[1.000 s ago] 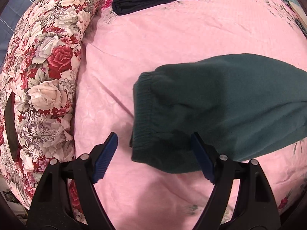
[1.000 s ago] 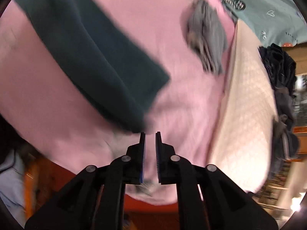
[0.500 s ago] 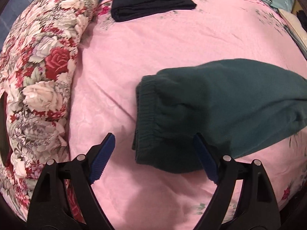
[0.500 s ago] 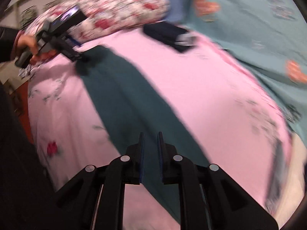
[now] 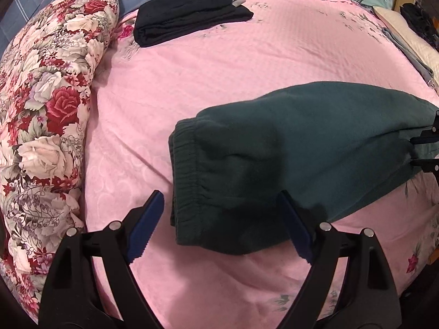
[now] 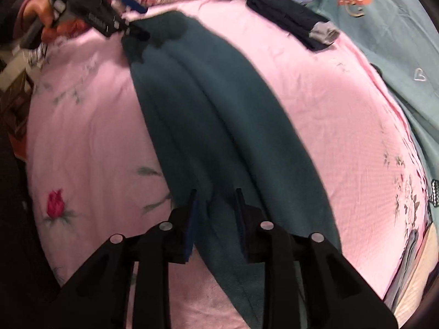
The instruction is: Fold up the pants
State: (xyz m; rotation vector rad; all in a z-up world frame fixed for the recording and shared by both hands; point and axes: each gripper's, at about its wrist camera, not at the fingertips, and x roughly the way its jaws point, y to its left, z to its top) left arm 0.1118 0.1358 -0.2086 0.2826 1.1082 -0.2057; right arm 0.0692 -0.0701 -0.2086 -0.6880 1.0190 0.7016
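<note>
Dark green pants (image 5: 315, 142) lie flat on the pink bedsheet (image 5: 247, 63), folded lengthwise, with the elastic waistband (image 5: 183, 175) toward the floral pillow. My left gripper (image 5: 219, 208) stands open, straddling the waistband's near corner without pressing it. In the right wrist view the pants (image 6: 219, 115) run from the top left down to the bottom. My right gripper (image 6: 216, 201) hovers over the leg part; its jaws are opening, with green cloth under the gap and not pinched. The left gripper (image 6: 109, 19) shows at the waistband end, held by a hand (image 6: 35, 13).
A floral pillow (image 5: 46, 109) borders the sheet on the left. A folded black garment (image 5: 186, 22) with a grey piece lies at the far side. Teal bedding (image 6: 384, 41) lies beyond the sheet, and a beige quilt (image 5: 406, 35) with dark clothes sits at the right.
My right gripper swung from the bed's edge near the pants' leg end to above the leg, and its jaws have parted. The left gripper stayed at the waistband and tilted a little.
</note>
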